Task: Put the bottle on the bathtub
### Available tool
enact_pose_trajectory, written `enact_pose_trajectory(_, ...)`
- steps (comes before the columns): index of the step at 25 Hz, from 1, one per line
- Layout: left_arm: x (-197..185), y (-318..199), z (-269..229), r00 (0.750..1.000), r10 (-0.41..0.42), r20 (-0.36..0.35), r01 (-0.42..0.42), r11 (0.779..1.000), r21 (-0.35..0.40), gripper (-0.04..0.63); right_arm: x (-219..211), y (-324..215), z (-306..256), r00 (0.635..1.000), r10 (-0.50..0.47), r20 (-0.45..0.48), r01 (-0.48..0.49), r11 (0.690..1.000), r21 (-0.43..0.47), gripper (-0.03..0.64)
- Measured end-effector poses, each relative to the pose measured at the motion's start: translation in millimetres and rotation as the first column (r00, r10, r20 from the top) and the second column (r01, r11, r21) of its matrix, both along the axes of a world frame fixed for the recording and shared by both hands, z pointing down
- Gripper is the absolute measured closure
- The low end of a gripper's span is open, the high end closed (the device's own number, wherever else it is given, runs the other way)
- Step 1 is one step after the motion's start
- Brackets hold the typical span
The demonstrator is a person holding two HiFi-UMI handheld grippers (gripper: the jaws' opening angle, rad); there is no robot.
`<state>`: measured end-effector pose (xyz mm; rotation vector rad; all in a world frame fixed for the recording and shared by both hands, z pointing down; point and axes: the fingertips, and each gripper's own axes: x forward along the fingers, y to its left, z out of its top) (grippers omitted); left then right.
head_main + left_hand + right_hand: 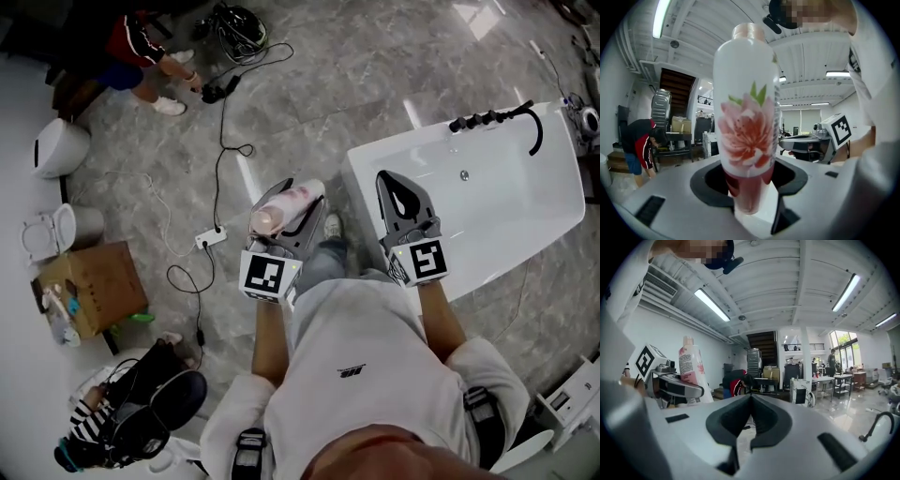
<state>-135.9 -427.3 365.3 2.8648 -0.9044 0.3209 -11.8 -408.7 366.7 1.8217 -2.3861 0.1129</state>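
Grey marble floor [375,75] with trailing cables [221,155] and a cardboard box [94,289]; the white bathtub [506,206] stands ahead on the right. The left gripper [750,185] has its fingers clamped on the flowered bottle [281,211], just short of the tub. The right gripper [398,192] has its fingers closed on nothing. Only the gripper views show the staircase [761,341].

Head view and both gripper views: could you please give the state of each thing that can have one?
bottle: cap on, clamped in the left claw.
left claw: shut on the bottle.
right claw: shut, empty.
bathtub: empty, no water.
cardboard box: open.
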Motion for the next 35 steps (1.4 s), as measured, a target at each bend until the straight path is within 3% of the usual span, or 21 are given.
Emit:
enact_pose_trajectory(7,74,-45,25,0.99,0.138,0.019,-0.137,0.99,-0.041,0.362,69,-17,25,0.989,0.146,0.003,-0.146,0.989,-0.039,0.624)
enact_pose_trajectory(24,256,-49,140,0.934,0.348,0.082,-0.34,0.936,-0.091,0.362,220,16,139,0.918,0.395,0.036,-0.387,0.912,-0.136,0.624)
enact_pose_trajectory(35,359,-76,277,0.889,0.438,0.133,-0.42,0.896,-0.145,0.362,304,-9,265,0.873,0.485,0.046,-0.468,0.861,-0.198,0.624)
